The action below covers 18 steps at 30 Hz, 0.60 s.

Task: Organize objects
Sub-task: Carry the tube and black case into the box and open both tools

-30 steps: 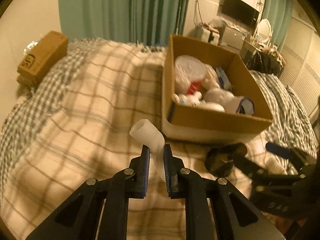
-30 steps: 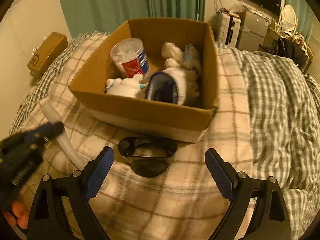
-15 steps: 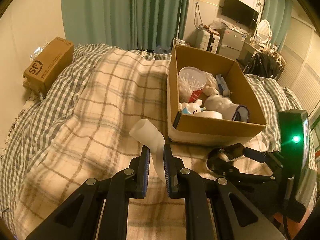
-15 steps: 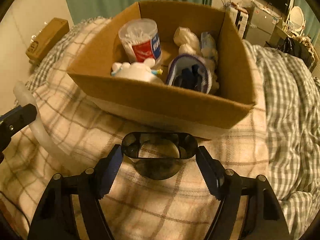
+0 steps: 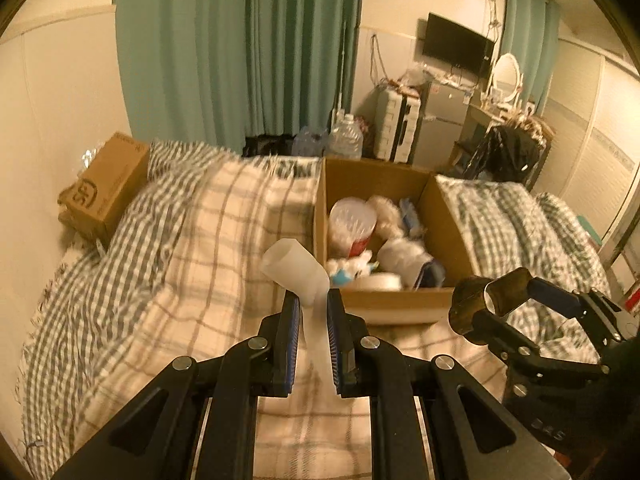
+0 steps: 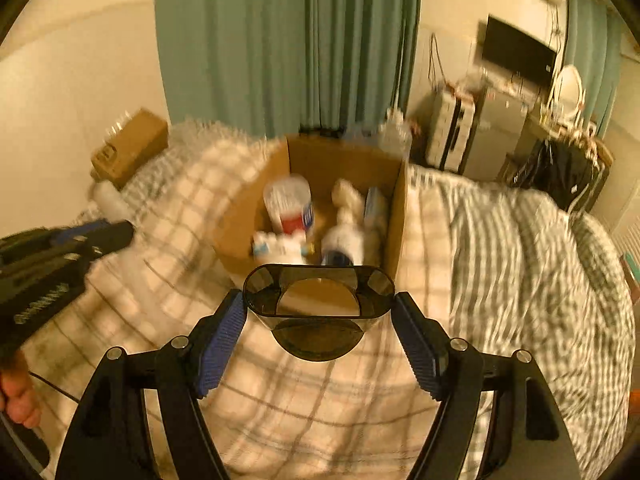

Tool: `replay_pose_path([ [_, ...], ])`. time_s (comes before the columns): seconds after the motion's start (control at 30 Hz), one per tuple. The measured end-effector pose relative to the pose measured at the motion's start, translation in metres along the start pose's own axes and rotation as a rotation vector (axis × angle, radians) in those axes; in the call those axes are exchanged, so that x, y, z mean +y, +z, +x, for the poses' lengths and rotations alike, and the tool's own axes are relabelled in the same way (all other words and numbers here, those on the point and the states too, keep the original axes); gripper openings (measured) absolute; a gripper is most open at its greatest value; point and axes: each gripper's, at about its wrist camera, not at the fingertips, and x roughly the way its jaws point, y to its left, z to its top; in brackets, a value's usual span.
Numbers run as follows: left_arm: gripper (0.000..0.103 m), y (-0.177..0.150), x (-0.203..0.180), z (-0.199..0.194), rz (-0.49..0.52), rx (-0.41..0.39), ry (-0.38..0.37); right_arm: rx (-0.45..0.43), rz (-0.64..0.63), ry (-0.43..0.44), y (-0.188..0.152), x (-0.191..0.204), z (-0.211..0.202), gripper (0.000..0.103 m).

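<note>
Left fingers (image 5: 313, 312): nearly closed, pinching the thin end of a white tube (image 5: 298, 270), whose wide mouth juts up past the tips.
Right fingers (image 6: 319, 320): spread wide, pads bearing on the two ends of a dark cup (image 6: 319, 292), lifted clear of the bed (image 6: 500, 260).
Box (image 5: 400, 304): open, on the bed, just beyond both loads, partly full.
Risk, tube: thin end may pivot or slip in the narrow pinch.
Risk, cup: smooth ends may slide from the pads; either load may clip the near box wall.
</note>
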Motion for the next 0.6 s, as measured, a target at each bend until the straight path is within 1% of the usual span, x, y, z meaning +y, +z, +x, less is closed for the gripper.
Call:
replay_pose_path([
  [0.13, 0.013, 0.027, -0.012, -0.016, 0.034, -0.056, -0.005, -0.071, -0.021, -0.005, 0.027, 0.002, -0.025, 0.074],
  [0.2, 0.013, 0.041, -0.016, -0.020, 0.039, -0.075, -0.021, -0.103, -0.030, -0.010, 0.045, -0.001, -0.035, 0.074],
  [0.37, 0.013, 0.081, -0.031, -0.015, 0.081, -0.122, -0.005, -0.159, -0.014, -0.009, 0.086, -0.016, -0.044, 0.074],
  [0.47, 0.013, 0.096, -0.037, -0.004, 0.095, -0.128, -0.012, -0.167, -0.013, -0.018, 0.108, -0.024, -0.033, 0.074],
  [0.6, 0.013, 0.116, -0.044, 0.030, 0.103, -0.105, -0.020, -0.151, 0.001, -0.019, 0.130, -0.036, -0.002, 0.074],
])
